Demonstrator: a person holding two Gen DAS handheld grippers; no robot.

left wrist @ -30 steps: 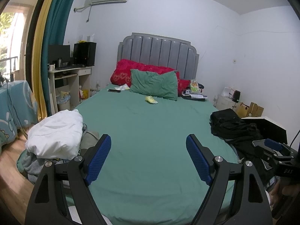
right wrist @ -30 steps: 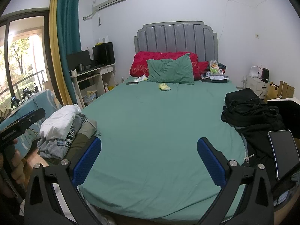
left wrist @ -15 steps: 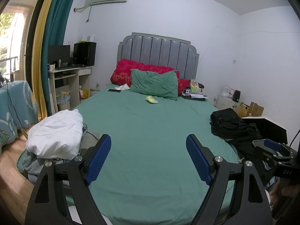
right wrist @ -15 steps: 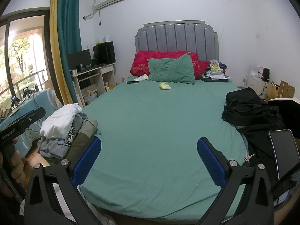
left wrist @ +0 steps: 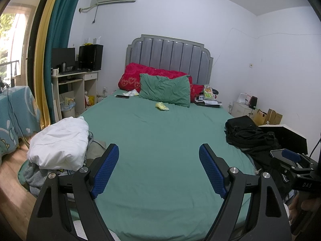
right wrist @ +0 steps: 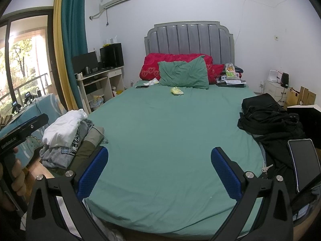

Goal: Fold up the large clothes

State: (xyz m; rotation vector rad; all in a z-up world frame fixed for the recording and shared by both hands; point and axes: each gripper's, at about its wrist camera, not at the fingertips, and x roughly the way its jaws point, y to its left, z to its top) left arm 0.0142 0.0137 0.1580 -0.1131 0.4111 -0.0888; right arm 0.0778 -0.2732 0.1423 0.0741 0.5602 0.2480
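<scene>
The left gripper (left wrist: 158, 168) and the right gripper (right wrist: 159, 172) both gape wide with nothing between their fingers. The pile of clothes (left wrist: 58, 142) lies just beyond the left gripper's left finger, on the bed (left wrist: 160, 132) edge.

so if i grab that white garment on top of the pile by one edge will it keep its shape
Probably not: the white garment lies slumped and creased, so it should drape limply. It looks light. Lifting it may drag the gray clothes beneath.
</scene>
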